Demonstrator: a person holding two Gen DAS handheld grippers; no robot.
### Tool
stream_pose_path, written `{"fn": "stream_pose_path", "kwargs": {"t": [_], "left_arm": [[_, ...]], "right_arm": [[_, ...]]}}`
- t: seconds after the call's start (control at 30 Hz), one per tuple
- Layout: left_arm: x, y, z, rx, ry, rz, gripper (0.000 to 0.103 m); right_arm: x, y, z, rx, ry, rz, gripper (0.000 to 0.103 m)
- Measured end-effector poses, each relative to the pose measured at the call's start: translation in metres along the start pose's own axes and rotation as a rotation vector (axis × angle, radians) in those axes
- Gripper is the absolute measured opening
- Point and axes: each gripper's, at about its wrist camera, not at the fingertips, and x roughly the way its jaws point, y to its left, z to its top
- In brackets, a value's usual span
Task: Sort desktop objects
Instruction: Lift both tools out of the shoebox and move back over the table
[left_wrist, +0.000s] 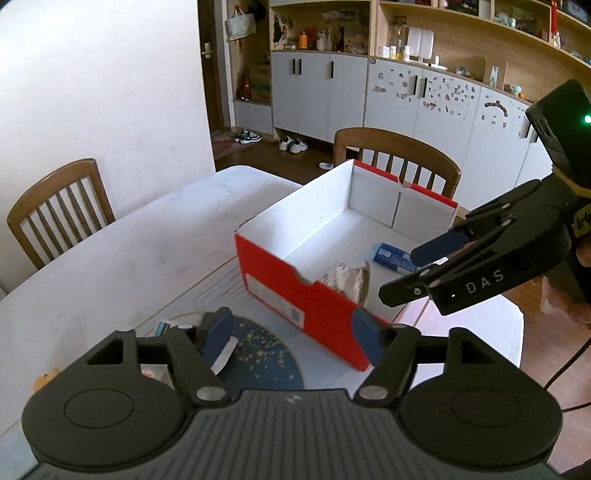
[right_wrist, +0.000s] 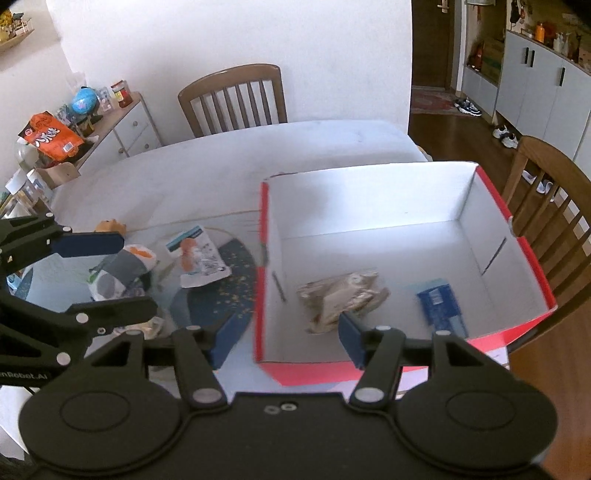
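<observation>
Both tools empty, jaws apart: left tool (left_wrist: 291, 332), right tool (right_wrist: 284, 332). Red box (right_wrist: 532, 266) collects sorted items; pouch (right_wrist: 201, 258) waits on bench (right_wrist: 221, 155).

A brown wooden chair (right_wrist: 236, 98) stands at the far side of the white table (right_wrist: 229, 158), against a white wall (right_wrist: 221, 37). Another wooden chair (left_wrist: 397, 155) stands behind the table's end. Past it, grey cupboards (left_wrist: 321, 96) run along the wall, with little stickers on some doors. Wooden shelves (left_wrist: 443, 33) above them hold bottles and small toys. Shoes (left_wrist: 293, 144) lie on the dark floor near a brown door (left_wrist: 212, 62). A bag (left_wrist: 240, 25) hangs high up. On a low white dresser (right_wrist: 129, 129) sit a blue globe (right_wrist: 84, 101) and an orange snack bag (right_wrist: 51, 137).
</observation>
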Motion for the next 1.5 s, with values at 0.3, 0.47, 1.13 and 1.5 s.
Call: {"fn": "stream_pose_path", "kwargs": {"t": [0.3,0.47,1.13,1.5], "left_arm": [[-0.023,0.026,-0.027,-0.039,-0.028,0.017,0.079],[-0.03,0.043,-0.04,-0.067,-0.032,0.011,0.079],[-0.042,0.108,-0.106,-0.168,-0.004,0.056,0.095],[-0.031,0.131,-0.127,-0.232,0.02,0.075,0.103]], "right_arm": [[0.001,0.04,-0.012,-0.008,-0.021,0.001,0.064],[0.003,0.06,-0.017,-0.012,-0.035,0.011,0.065],[0.033,0.123,-0.046,-0.062,-0.021,0.036,0.074],[0.05,0.144,-0.058,-0.111,-0.017,0.065,0.085]]}}
